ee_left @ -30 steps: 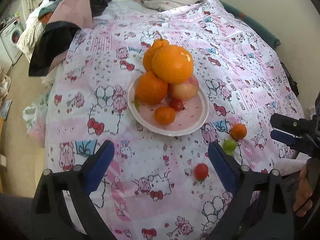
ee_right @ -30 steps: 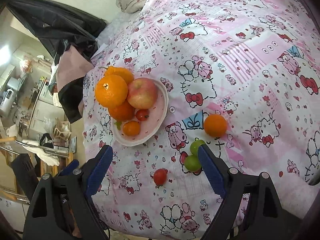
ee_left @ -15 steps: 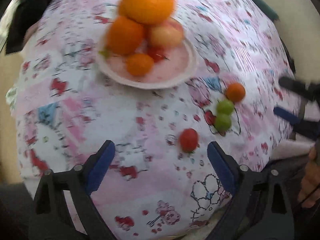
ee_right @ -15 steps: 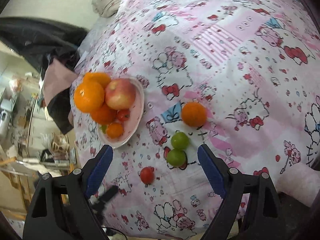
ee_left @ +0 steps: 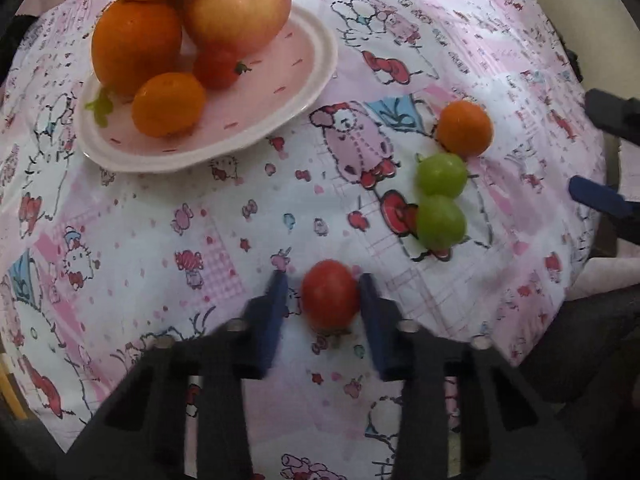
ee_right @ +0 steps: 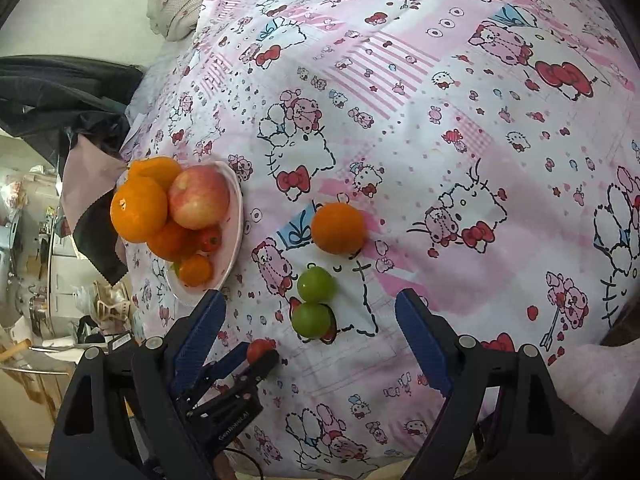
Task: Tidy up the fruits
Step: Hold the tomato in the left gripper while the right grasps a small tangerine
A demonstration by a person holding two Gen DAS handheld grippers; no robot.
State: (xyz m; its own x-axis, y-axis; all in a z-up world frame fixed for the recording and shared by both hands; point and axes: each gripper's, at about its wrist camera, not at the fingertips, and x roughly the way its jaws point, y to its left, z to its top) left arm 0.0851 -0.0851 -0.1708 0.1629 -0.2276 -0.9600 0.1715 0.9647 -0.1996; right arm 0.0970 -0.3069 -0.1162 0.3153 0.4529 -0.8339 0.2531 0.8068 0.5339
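Observation:
A pink plate holds oranges, an apple and a small tomato. On the cloth lie a loose red tomato, two green fruits and a small orange. My left gripper has its jaws closing around the red tomato; the right finger touches it, the left finger stands a little apart. In the right wrist view my right gripper is open and empty above the green fruits, with the orange, plate and tomato in sight.
The table has a pink cartoon-print cloth. A folded cloth lies at the far end. Dark clothes hang past the left edge. The table's near edge drops off just behind the tomato.
My left gripper has come down and forward onto the red tomato and its jaws have narrowed around it. My right gripper has moved a little nearer the green fruits, still open.

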